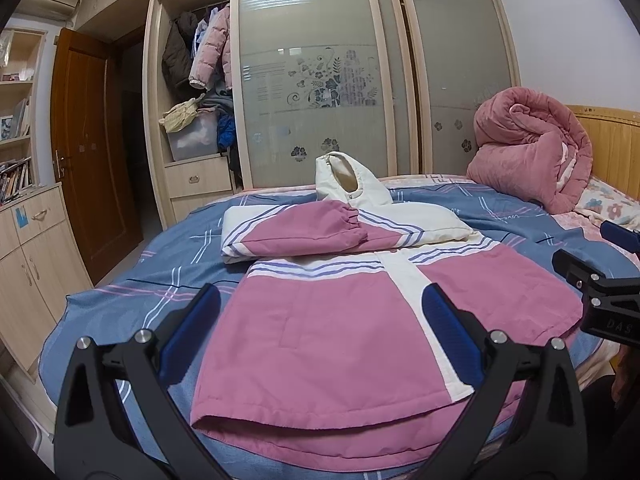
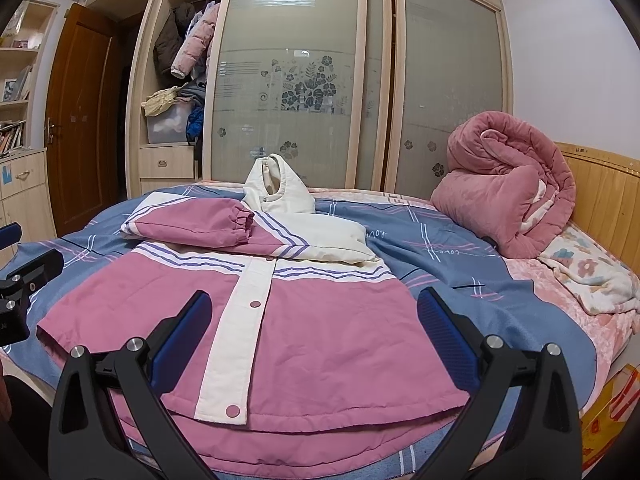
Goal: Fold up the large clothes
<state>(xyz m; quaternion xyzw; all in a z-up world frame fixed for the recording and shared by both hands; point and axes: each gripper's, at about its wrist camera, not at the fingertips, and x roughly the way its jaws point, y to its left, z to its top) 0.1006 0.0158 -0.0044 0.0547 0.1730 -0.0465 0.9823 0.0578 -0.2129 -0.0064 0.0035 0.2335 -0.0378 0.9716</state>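
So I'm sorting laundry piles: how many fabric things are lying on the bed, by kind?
Jacket: 1
Rolled pink quilt: 1
Blue plaid sheet: 1
Floral blanket: 1
Total: 4

On my feeds I log: a padded jacket (image 2: 328, 336), dusty pink body, cream placket and hood, purple-and-white stripes across chest and sleeves, pink snaps. Bedsheet (image 2: 440, 256), slate blue with a pink and white line check. Rolled plush quilt (image 2: 508, 192), rose pink. Floral blanket (image 2: 592, 272), cream with pink and blue blooms. Left gripper (image 1: 320, 332) and right gripper (image 2: 314, 332), black frames, blue pads.
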